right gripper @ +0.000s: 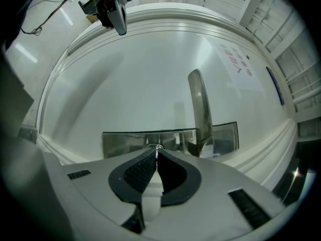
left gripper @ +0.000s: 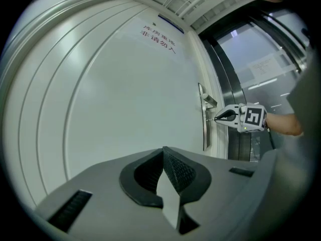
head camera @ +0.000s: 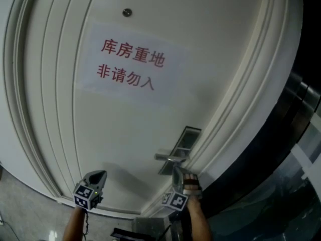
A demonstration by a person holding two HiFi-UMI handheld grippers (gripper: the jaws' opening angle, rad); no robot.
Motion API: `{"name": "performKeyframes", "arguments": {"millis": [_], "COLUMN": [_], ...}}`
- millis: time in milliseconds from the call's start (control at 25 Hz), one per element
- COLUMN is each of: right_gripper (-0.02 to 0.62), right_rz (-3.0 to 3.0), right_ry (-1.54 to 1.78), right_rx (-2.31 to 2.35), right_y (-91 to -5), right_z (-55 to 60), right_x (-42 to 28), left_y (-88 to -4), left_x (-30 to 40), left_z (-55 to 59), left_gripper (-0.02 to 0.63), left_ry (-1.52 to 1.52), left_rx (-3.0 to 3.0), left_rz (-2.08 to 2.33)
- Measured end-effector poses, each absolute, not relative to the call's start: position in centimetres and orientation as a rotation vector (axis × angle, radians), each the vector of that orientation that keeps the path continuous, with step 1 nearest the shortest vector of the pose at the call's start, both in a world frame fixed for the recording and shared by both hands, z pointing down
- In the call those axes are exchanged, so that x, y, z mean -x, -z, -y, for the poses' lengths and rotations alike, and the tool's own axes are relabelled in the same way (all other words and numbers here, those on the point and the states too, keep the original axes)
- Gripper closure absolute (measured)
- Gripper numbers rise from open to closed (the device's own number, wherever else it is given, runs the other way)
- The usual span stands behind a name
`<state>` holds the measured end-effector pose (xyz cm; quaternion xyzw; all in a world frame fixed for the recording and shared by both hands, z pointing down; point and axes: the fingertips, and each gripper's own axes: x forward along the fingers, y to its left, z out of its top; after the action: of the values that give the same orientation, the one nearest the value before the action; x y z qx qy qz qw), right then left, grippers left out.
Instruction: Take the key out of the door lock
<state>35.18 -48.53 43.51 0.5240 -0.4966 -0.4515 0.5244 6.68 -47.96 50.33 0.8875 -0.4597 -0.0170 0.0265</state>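
Your right gripper (right gripper: pixel 156 151) is clamped on the key (right gripper: pixel 157 147) at the lock plate (right gripper: pixel 120 143). Your left gripper (left gripper: pixel 164 150) is closed on nothing.

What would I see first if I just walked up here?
The paper sign with big red writing, high on the white door. Next, lower at the door's right edge, the right gripper pinches the key at the lock plate, beside the shiny handle.
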Motion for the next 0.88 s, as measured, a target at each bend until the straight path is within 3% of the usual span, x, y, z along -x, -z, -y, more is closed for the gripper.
{"name": "performKeyframes", "arguments": {"millis": [880], "right_gripper": [0.575], "right_rz": [1.196], "right_ry": [1.052], "right_rx": [-1.276], "right_y": [-43.44], "right_z": [48.25], "right_x": [-34.77], "left_y": [-50.44], "left_x": [-5.83], "left_z": [47.84], "left_gripper": [0.597], "left_ry": [0.038], "left_rx": [-2.748], "left_rz": [1.419]}}
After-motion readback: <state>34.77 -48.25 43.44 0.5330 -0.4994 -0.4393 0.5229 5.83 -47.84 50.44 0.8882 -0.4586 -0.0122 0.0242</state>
